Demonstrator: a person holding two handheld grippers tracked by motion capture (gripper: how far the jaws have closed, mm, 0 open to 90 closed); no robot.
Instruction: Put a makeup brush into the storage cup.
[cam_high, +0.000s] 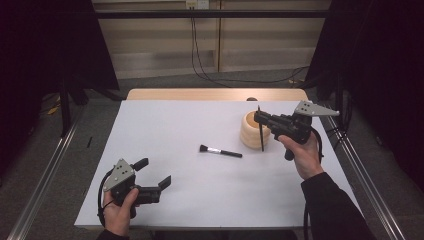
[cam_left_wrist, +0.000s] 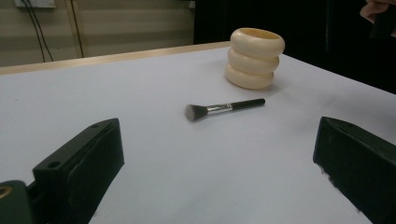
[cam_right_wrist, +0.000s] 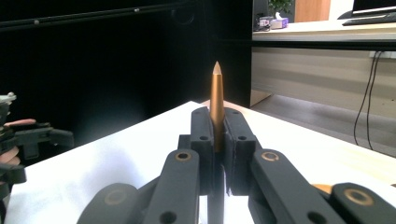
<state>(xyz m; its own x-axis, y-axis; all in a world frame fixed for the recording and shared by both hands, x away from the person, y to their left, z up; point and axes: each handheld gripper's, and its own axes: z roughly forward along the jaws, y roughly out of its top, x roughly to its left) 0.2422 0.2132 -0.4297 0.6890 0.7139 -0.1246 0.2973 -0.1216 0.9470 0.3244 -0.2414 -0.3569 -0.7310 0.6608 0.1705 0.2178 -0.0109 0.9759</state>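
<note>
My right gripper (cam_high: 259, 118) is shut on a thin pointed stick (cam_high: 261, 136), which hangs upright just in front of a cream ringed holder (cam_high: 249, 131) at the table's right. In the right gripper view the stick (cam_right_wrist: 216, 88) looks bronze and rises tip-up out of the gripper (cam_right_wrist: 217, 117), clamped between its jaws. A black makeup brush (cam_high: 220, 151) with a silver ferrule lies flat mid-table. My left gripper (cam_high: 154, 171) stands open near the front left corner, nothing between its jaws. Its own view looks past the gripper (cam_left_wrist: 215, 172) at the brush (cam_left_wrist: 224, 108) and the holder (cam_left_wrist: 254, 58).
The white tabletop (cam_high: 190, 195) has a wooden strip (cam_high: 215, 94) along its far edge. Metal rails run down both sides on the floor. Cables hang on the back wall. The other hand with its gripper (cam_right_wrist: 32, 135) appears at the left of the right gripper view.
</note>
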